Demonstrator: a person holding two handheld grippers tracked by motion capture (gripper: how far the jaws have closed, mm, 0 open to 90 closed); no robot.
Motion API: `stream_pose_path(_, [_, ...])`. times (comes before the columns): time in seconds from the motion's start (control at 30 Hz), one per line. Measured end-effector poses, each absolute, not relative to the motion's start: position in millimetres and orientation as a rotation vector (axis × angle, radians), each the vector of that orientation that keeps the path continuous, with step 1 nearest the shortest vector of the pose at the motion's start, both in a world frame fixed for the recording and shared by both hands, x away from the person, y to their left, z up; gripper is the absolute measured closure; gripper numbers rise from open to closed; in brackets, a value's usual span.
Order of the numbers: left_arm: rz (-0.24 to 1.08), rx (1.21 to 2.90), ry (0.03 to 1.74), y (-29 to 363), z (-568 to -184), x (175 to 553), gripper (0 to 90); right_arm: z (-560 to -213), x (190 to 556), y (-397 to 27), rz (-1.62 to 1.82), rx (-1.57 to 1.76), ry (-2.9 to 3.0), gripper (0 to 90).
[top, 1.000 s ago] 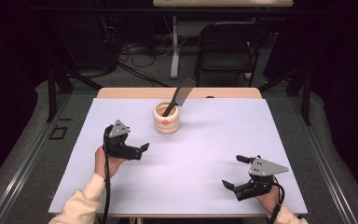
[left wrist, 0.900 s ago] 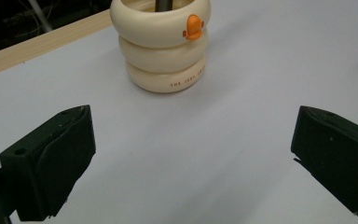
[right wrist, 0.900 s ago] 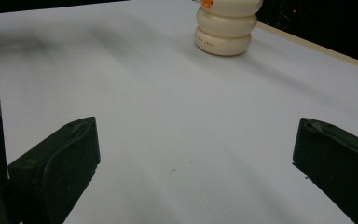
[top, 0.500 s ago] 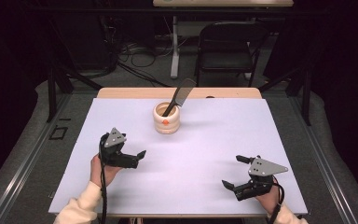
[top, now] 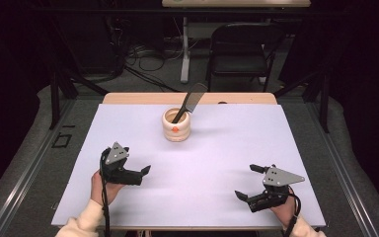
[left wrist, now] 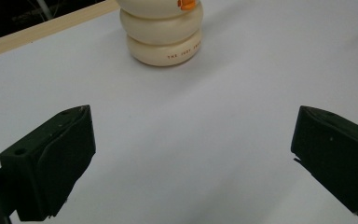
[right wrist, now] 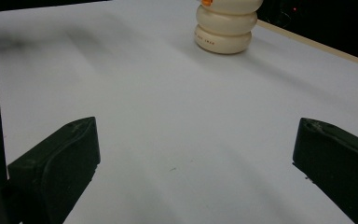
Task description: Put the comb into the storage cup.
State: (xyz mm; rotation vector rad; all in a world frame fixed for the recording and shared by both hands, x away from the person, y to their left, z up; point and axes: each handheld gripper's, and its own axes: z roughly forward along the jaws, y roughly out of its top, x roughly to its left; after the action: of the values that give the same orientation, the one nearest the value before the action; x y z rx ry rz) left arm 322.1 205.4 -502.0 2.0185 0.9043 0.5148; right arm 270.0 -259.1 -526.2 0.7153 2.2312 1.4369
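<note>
Overhead first: cream ribbed ceramic holder (top: 176,125) with an orange mark on its front, standing upright on the white table cover (top: 217,148), far of centre, close to the far wooden edge; dark grey flat-bladed utensil (top: 189,102) leaning out of it toward the far right. Left gripper (top: 139,172) low over the cover at near left, well apart from the holder, jaws spread and holding nothing, gripped by a hand (top: 100,185) in a pale sleeve. Right gripper (top: 249,182) at near right, near the cover's near edge, jaws spread wide, also holding nothing

Next, left gripper view: two black jaws at the bottom corners, far apart with bare white cover between; holder (left wrist: 164,31) at the far top, left of centre, three stacked rings visible with small brown lettering on the lowest ring and the orange mark at its top; strip of wooden table edge (left wrist: 46,29) at far left

Lastly, right gripper view: black jaws again wide apart over bare cover, nothing between; holder (right wrist: 225,25) at the far top, right of centre, well apart from the jaws, lettering on its lower ring, wooden edge running off behind it to the right
</note>
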Motion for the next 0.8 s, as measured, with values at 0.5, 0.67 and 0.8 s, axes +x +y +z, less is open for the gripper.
stream_pose_path(0.5, [0.516, 2.02, 0.906, 213, -507, 306, 0.0, -527, 270, -259, 1.432, 0.722, 2.236, 0.1])
stream_pose_path(0.67, [0.524, 2.01, 0.903, 215, -508, 301, 0.0, -527, 270, -259, 1.432, 0.727, 2.239, 0.1])
stream_pose_path(0.8, [0.533, 2.004, 0.902, 216, -509, 297, 0.0, -527, 271, -259, 1.436, 0.724, 2.236, 0.0])
